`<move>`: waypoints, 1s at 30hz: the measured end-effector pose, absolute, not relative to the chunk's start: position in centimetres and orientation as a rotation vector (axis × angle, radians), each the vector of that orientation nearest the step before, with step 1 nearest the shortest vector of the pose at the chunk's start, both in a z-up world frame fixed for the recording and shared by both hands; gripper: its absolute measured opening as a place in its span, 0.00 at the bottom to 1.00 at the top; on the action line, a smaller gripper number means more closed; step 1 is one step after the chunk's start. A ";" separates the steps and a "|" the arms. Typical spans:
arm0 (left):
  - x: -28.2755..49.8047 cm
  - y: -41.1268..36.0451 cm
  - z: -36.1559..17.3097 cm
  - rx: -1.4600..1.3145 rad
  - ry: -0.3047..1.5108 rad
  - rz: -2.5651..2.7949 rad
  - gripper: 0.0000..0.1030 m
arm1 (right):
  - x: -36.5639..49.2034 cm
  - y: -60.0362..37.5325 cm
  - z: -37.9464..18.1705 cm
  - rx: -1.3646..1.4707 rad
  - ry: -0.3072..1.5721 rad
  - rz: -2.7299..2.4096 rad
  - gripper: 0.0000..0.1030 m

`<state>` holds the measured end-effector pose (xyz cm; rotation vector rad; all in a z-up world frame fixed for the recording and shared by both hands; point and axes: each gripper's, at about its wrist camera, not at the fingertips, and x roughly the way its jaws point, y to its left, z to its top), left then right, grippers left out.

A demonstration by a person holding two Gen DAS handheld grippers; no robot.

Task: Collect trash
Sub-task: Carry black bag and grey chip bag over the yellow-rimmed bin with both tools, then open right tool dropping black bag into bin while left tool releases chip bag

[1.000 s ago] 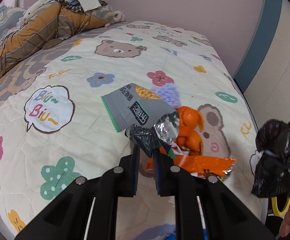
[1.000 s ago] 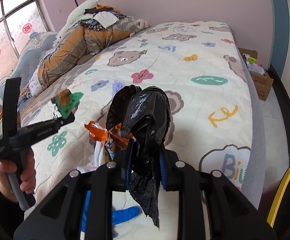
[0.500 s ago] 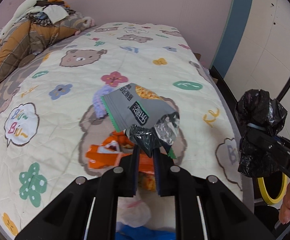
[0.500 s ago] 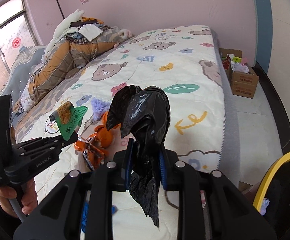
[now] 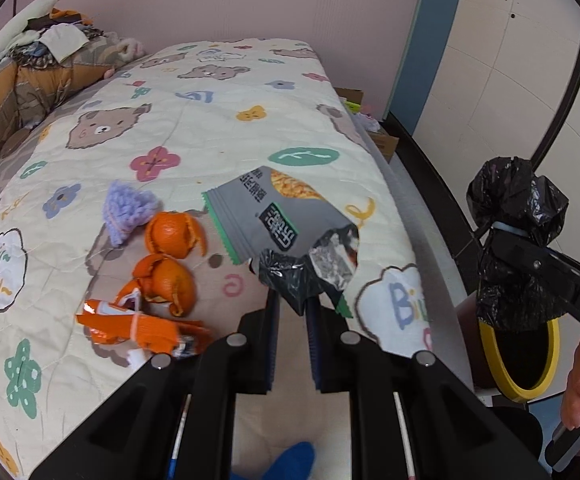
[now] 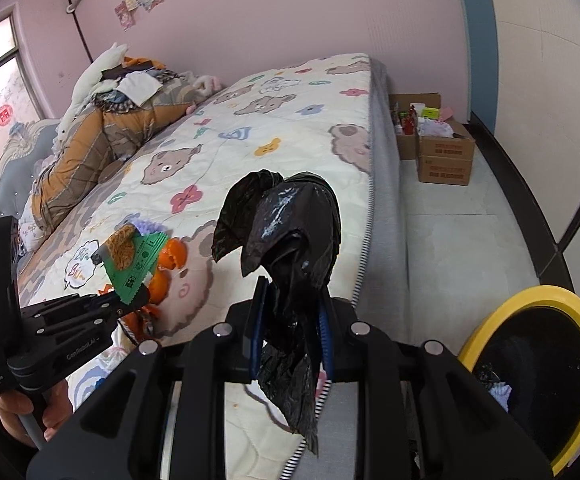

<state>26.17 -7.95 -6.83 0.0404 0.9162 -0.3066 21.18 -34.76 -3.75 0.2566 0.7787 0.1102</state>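
The yellow-rimmed bin (image 6: pixel 538 376) stands on the floor beside the bed, nearer the right gripper (image 6: pixel 290 312) clamped on a black bag (image 6: pixel 290 232) than the left gripper (image 5: pixel 292 308) pinching a snack wrapper (image 5: pixel 274 220).

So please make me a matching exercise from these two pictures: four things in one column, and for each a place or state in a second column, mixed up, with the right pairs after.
Things:
1. snack wrapper
2. black plastic bag
3. orange peels
4. yellow-rimmed bin

Places or states:
A. lying loose on the bedspread
B. standing on the floor beside the bed
C. clamped in the left hand-held gripper
D. clamped in the right hand-held gripper

Pairs: 1-C, 2-D, 3-A, 4-B
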 end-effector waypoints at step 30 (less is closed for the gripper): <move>21.1 -29.8 -8.9 0.171 0.971 -0.668 0.12 | 12.3 -53.9 -5.5 0.363 0.783 -0.220 0.21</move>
